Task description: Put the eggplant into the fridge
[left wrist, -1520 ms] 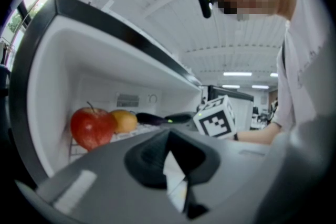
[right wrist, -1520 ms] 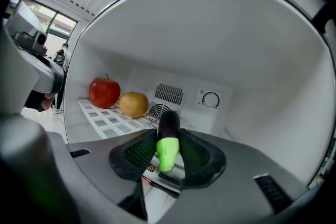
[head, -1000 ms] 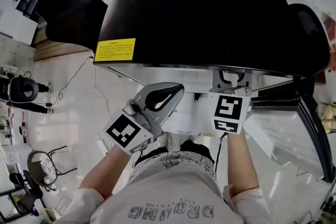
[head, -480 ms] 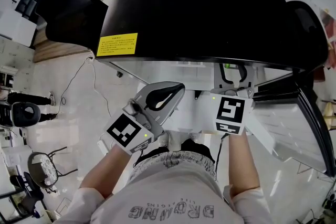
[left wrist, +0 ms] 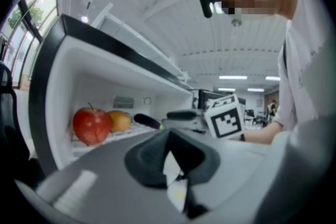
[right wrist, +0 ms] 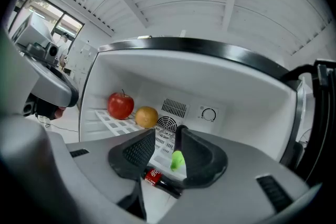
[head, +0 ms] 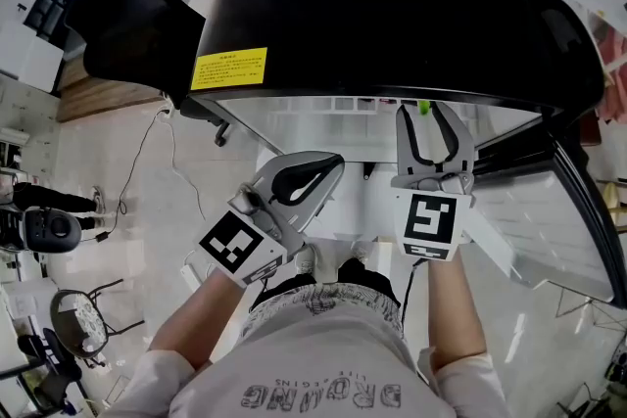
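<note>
The eggplant (right wrist: 180,136), dark purple with a green stem, lies on the white shelf inside the open fridge (right wrist: 247,97). My right gripper (right wrist: 168,132) is open, though its jaws have just been closing a little. The stem end shows in the gap just past the tips and the pads do not press it. In the head view the right gripper (head: 423,119) reaches under the fridge's black top (head: 392,5). From the left gripper view the eggplant (left wrist: 146,121) lies just ahead of the right gripper (left wrist: 181,114). My left gripper (head: 331,165) (left wrist: 168,135) hangs shut and empty before the fridge.
A red apple (right wrist: 121,105) and an orange (right wrist: 146,116) sit at the shelf's left. A cola bottle (right wrist: 157,180) lies lower down. The fridge door (head: 573,210) stands open at the right. A black chair (head: 127,24) stands left of the fridge.
In the head view the right gripper's jaws now show clear of the fridge's top edge, with the green stem at their tips. The left gripper has stayed in place.
</note>
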The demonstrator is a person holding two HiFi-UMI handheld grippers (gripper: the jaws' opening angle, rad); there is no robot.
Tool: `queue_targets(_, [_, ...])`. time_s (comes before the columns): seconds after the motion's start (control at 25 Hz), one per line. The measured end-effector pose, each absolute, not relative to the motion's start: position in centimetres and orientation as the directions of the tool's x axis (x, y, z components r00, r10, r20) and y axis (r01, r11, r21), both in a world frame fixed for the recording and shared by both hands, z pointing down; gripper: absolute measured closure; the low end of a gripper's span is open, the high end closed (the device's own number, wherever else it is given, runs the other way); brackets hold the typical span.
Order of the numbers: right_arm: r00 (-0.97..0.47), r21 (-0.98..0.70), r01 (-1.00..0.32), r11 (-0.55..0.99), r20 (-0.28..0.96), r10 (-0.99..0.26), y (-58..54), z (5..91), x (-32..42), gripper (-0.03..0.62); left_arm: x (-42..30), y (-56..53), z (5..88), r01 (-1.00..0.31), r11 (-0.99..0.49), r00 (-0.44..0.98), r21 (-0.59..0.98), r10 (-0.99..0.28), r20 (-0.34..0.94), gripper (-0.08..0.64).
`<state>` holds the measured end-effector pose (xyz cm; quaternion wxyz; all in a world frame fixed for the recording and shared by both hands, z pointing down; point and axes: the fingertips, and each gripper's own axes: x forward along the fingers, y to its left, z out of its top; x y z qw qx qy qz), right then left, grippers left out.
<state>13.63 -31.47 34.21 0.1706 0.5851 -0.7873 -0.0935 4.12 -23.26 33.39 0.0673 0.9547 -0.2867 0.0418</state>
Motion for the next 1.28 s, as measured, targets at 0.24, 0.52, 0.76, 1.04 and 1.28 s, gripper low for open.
queue_targets(0.24, [-0.263,0.343,-0.891,0.297,0.142,-0.954,-29.2,33.2,12.8,0.460,3.4,-21.9,33.3,-0.536,-0.837,0.844,0.110,-0.525,0.110,0.552])
queue_targets(0.52, [-0.251,0.336,-0.898,0.283,0.136,-0.959,-26.6,33.1,11.8,0.500,2.1,-20.4,33.2,-0.516,-0.850,0.856,0.110,-0.507,0.098,0.552])
queue_targets(0.76, [-0.228,0.349,-0.899,0.263,0.140,-0.964,-24.6,33.0,10.9,0.548,0.7,-19.4,32.9,-0.500,-0.859,0.866,0.111,-0.493,0.083,0.552])
queue_targets(1.04, [-0.223,0.338,-0.905,0.257,0.134,-0.965,-22.7,32.8,9.4,0.568,-0.6,-18.6,32.6,-0.482,-0.869,0.876,0.109,-0.478,0.067,0.552])
queue_targets(1.28, [-0.220,0.335,-0.907,0.254,0.137,-0.966,-21.2,32.6,8.2,0.578,-1.6,-17.9,32.0,-0.463,-0.881,0.887,0.103,-0.459,0.055,0.552])
